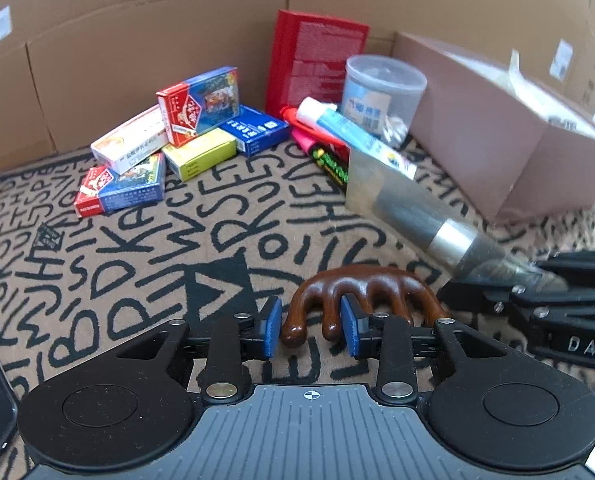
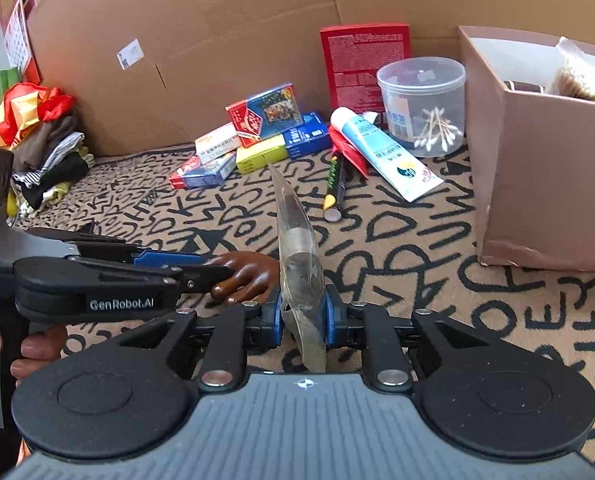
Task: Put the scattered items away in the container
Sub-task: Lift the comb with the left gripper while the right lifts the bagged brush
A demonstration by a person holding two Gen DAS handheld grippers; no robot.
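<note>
My left gripper [image 1: 311, 330] is shut on two prongs of a brown wooden comb-shaped massager [image 1: 361, 288] just above the lettered cloth; it also shows in the right wrist view, left gripper [image 2: 217, 276] on the massager [image 2: 253, 272]. My right gripper [image 2: 303, 316] is shut on a clear packet with a dark brush inside [image 2: 297, 256], seen edge-on. In the left wrist view that packet [image 1: 409, 204] slants up from the right gripper [image 1: 513, 288]. The brown cardboard box [image 2: 537, 168] stands open at the right, some items inside.
Small card boxes [image 2: 257, 136], a red book [image 2: 363, 60], a clear tub of cotton swabs [image 2: 421, 100], a white-blue tube [image 2: 385, 152] and a marker [image 2: 333, 184] lie at the back. Clothes [image 2: 45, 148] are piled left. Cardboard walls surround the cloth. A hand [image 2: 37, 352] grips the left handle.
</note>
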